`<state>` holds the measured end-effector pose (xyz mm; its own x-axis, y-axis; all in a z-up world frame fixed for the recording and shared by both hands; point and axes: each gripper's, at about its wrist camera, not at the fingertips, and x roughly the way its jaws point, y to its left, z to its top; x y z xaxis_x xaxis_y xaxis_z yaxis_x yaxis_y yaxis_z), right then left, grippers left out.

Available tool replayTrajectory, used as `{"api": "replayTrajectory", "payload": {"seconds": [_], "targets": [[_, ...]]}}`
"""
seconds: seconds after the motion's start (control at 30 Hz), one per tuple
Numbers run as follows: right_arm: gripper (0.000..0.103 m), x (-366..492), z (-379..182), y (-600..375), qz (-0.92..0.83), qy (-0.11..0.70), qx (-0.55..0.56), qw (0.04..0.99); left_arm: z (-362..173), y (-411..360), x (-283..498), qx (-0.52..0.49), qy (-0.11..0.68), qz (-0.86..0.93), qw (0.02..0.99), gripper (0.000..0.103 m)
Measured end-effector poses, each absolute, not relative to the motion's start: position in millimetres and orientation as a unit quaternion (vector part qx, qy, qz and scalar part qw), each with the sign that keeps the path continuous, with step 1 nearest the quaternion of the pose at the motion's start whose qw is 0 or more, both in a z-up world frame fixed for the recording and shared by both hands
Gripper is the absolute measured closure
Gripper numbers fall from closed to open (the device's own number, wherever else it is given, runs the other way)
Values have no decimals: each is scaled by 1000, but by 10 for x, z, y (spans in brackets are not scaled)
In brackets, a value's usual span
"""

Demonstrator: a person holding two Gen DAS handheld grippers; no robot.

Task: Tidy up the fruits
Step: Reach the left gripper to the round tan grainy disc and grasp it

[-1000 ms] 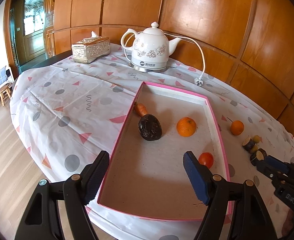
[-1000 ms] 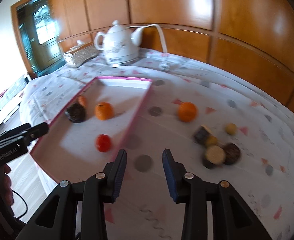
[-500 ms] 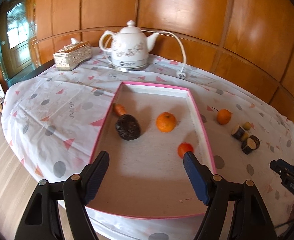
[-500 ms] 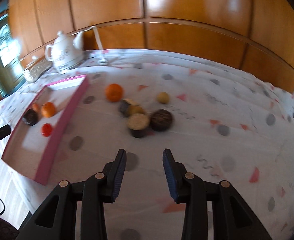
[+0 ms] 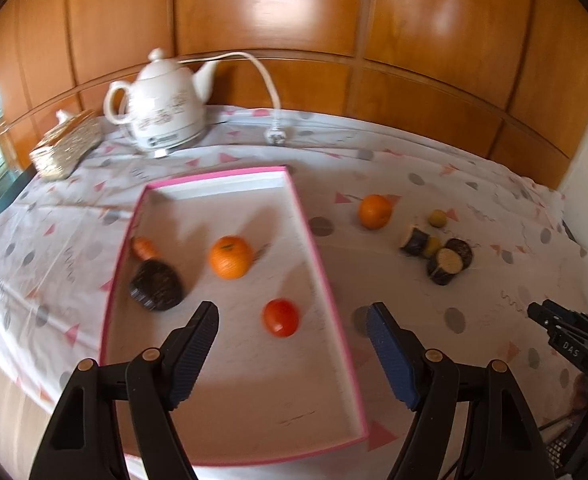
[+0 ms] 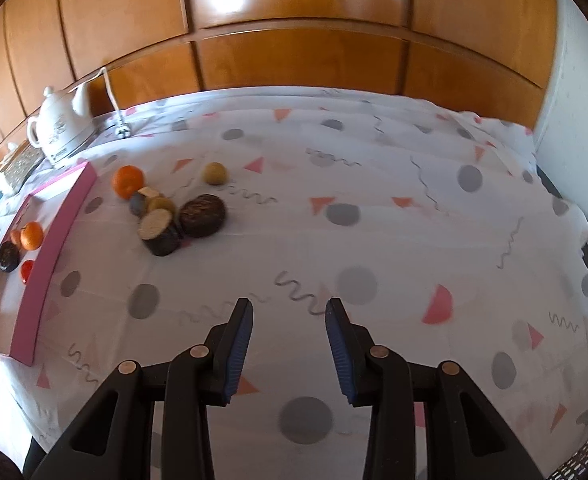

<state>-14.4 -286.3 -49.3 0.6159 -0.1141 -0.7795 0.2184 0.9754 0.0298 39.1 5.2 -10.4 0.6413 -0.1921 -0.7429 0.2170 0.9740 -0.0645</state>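
We see our left hand-held gripper (image 5: 291, 354) wide open, empty, above the pink tray (image 5: 336, 320); our right hand-held gripper (image 6: 288, 338) narrowly parted, seemingly empty, over the surface (image 6: 374, 216).

Two oranges (image 5: 229, 257) (image 5: 374, 211), one red tomato (image 5: 281, 317), one pink tray (image 5: 326, 292).

White kettle (image 5: 165, 110) beside patterned tissue box (image 5: 66, 148).

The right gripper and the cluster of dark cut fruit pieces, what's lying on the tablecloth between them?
Nothing: only bare patterned tablecloth separates the empty right gripper from the dark cut pieces, seen in the right wrist view.
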Motion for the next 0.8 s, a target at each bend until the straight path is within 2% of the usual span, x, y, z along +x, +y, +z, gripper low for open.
{"api": "replayTrajectory", "payload": {"seconds": [0.13,0.5,0.8], "targets": [[65,-166,-514,-2946,-98,429,71,895,-56,-122,555,19,419,-144,896,30],[65,-176,-514,-3076,-106,427,84,894,-132,-660,895,30,456,-215,863,58],[65,-188,-504,-3165,-108,426,93,893,-444,-1377,1008,55,489,-247,835,57]]}}
